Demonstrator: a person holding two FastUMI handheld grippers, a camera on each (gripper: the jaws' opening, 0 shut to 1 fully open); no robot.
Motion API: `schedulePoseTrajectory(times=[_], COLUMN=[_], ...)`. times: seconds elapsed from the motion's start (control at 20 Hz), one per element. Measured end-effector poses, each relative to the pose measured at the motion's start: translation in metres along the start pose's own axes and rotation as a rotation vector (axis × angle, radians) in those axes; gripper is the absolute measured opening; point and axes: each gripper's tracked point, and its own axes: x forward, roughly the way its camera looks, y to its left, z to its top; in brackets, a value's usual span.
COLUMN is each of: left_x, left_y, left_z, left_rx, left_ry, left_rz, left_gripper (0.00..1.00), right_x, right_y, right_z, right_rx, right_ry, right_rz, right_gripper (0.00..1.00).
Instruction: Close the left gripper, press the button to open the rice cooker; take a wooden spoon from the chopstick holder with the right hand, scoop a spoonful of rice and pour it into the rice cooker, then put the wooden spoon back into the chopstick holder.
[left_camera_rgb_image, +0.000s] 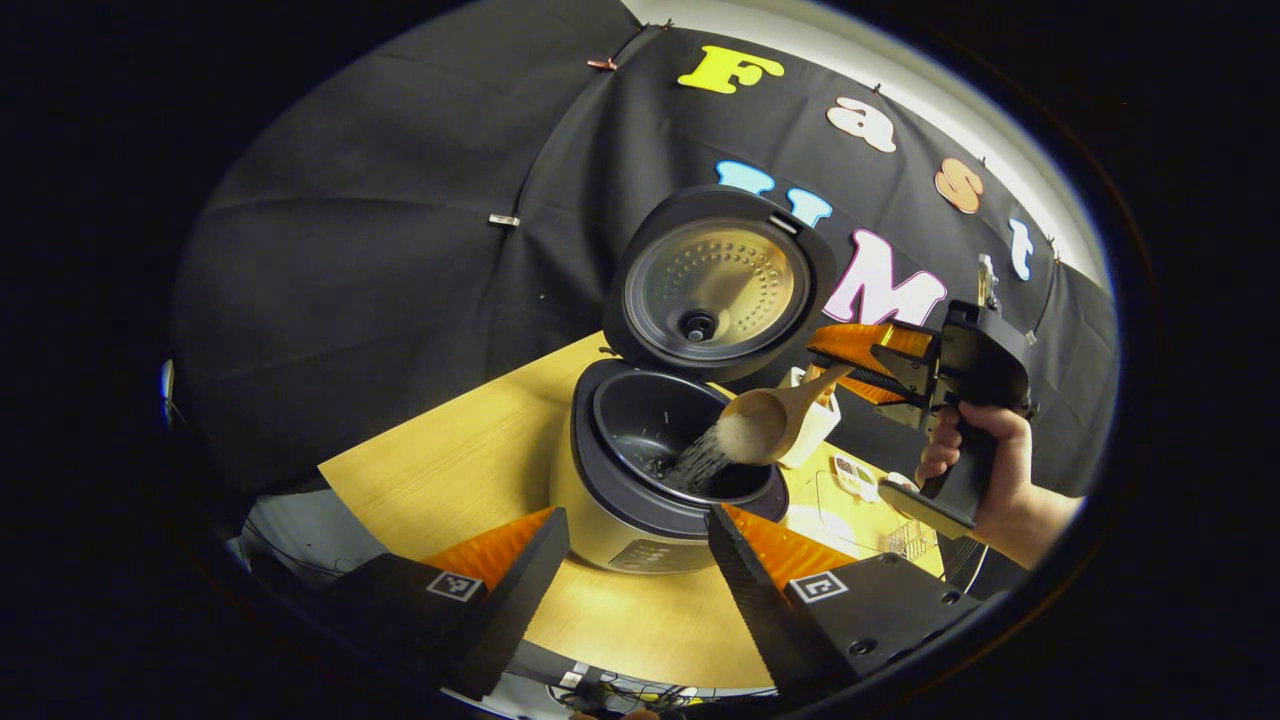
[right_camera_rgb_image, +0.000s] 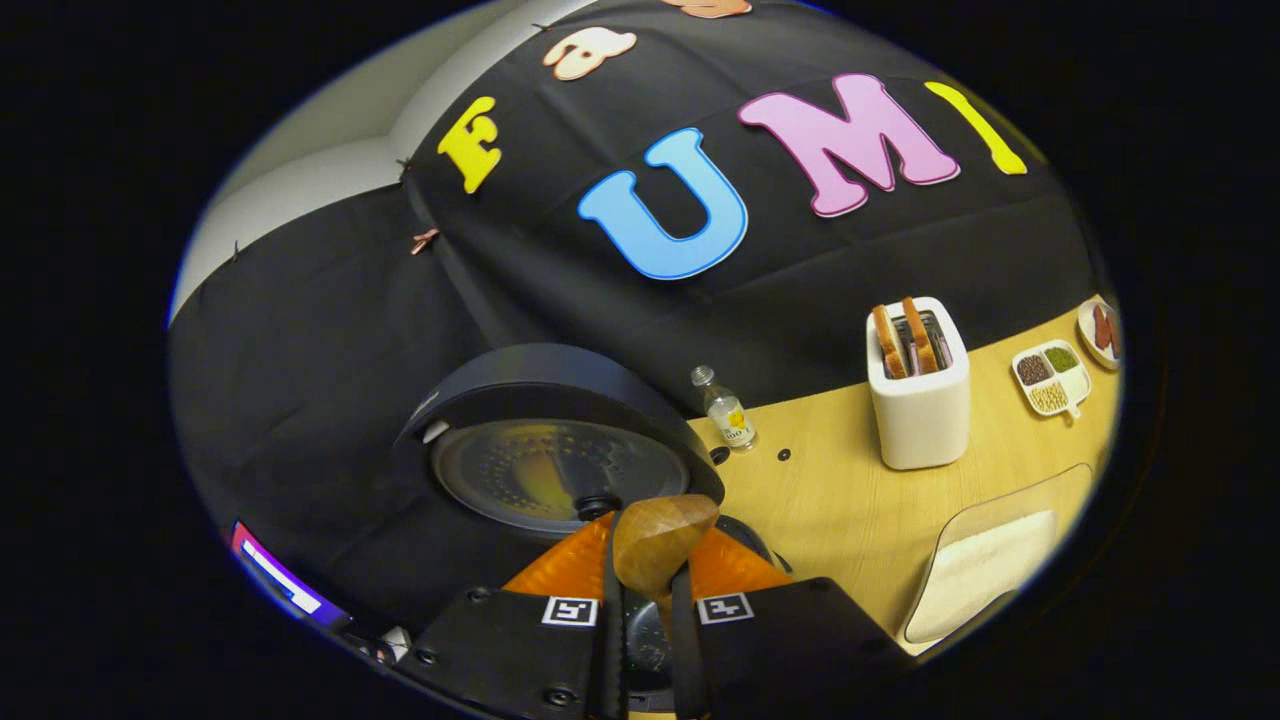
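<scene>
So nearest to us in the left gripper view, our left gripper (left_camera_rgb_image: 637, 560) is hanging just in front of the rice cooker (left_camera_rgb_image: 640, 520) with its jaws spread wide apart, nothing between them. The cooker is sitting on the wooden table (left_camera_rgb_image: 450, 470) with its lid (left_camera_rgb_image: 715, 285) flipped up and standing open behind the pot.

Right above the pot's far rim, the wooden spoon (left_camera_rgb_image: 770, 420) is tilting bowl-down and rice (left_camera_rgb_image: 705, 460) is pouring off it into the dark inner pot, some grains already lying on the bottom. The spoon's handle is running back into our right gripper (left_camera_rgb_image: 850, 372), and a hand (left_camera_rgb_image: 985, 470) is wrapping around that gripper's grip off to the side.

Over in the right gripper view, we're looking down our own fingers and the jaws are sitting close together, clamped on the spoon's handle, with the back of the spoon (right_camera_rgb_image: 660, 545) sticking out just past the tips. The cooker's open lid (right_camera_rgb_image: 555, 455) is showing right beyond it.

Farther out on the table there's a small bottle (right_camera_rgb_image: 727, 408), then a clear container of rice (right_camera_rgb_image: 985, 575) near the edge, a white holder-looking box (right_camera_rgb_image: 918, 385) with brown pieces standing in it, and a little divided dish (right_camera_rgb_image: 1050, 378) past that. We can't tell if that white box is the chopstick holder.
</scene>
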Motion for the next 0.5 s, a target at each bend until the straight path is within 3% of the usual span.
schedulePoseTrajectory(times=[0.5], left_x=[-0.003], left_y=[0.002], left_z=[-0.002], left_rx=[0.002], left_ry=[0.032], left_rz=[0.006], left_gripper=[0.95], right_x=[-0.017], right_y=[0.042], right_z=[-0.056], right_rx=[-0.383], right_ry=[0.091], right_rz=[0.225], right_gripper=[0.21])
